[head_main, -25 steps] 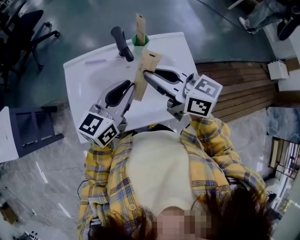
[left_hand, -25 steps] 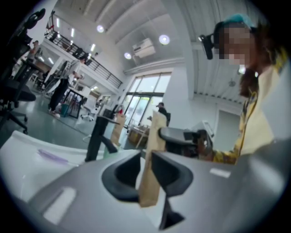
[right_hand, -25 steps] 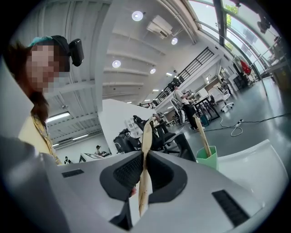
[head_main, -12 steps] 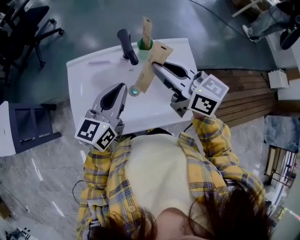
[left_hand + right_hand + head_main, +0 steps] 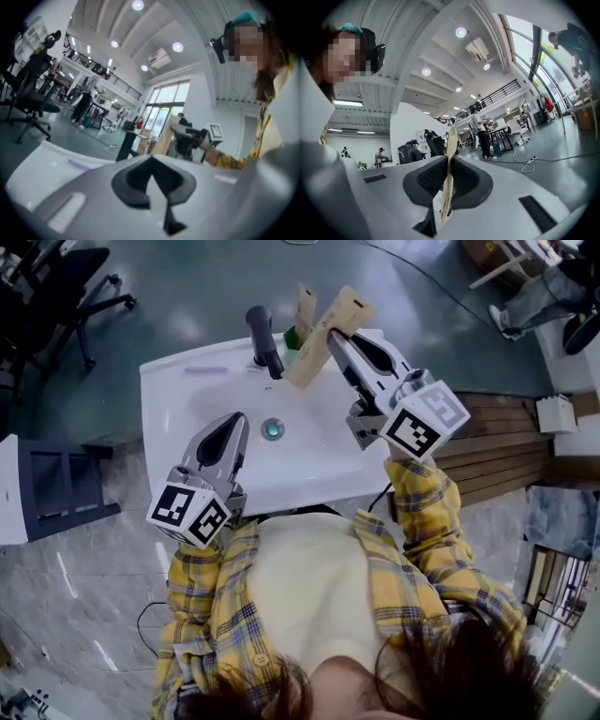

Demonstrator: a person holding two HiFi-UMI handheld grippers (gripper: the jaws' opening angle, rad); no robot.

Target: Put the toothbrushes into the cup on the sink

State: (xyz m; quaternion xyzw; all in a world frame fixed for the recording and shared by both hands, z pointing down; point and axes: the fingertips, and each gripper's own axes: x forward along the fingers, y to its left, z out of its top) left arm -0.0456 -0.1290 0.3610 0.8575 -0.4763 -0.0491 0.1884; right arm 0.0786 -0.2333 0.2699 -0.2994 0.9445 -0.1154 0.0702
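Observation:
A white sink (image 5: 169, 418) with a black faucet (image 5: 264, 338) stands in front of me in the head view. Behind the faucet a green cup (image 5: 298, 333) holds one brown-paper packaged toothbrush (image 5: 305, 306). My right gripper (image 5: 331, 337) is shut on a second brown packaged toothbrush (image 5: 349, 307), tilted just right of the cup. That pack shows edge-on (image 5: 449, 173) between the right pads. My left gripper (image 5: 238, 419) hangs over the basin near the drain (image 5: 272, 428). Its jaws have just closed, with nothing between them (image 5: 152, 161). A pale purple item (image 5: 206, 370) lies on the sink's back ledge.
An office chair (image 5: 56, 296) and a dark stand (image 5: 66, 493) are left of the sink. A wooden platform (image 5: 506, 437) with a white box (image 5: 555, 413) lies to the right. Someone's legs (image 5: 534, 282) show at the top right.
The right gripper has carried the brown pack up and away, from over the basin to beside the cup. The left gripper has come away from the pack's lower end and closed empty.

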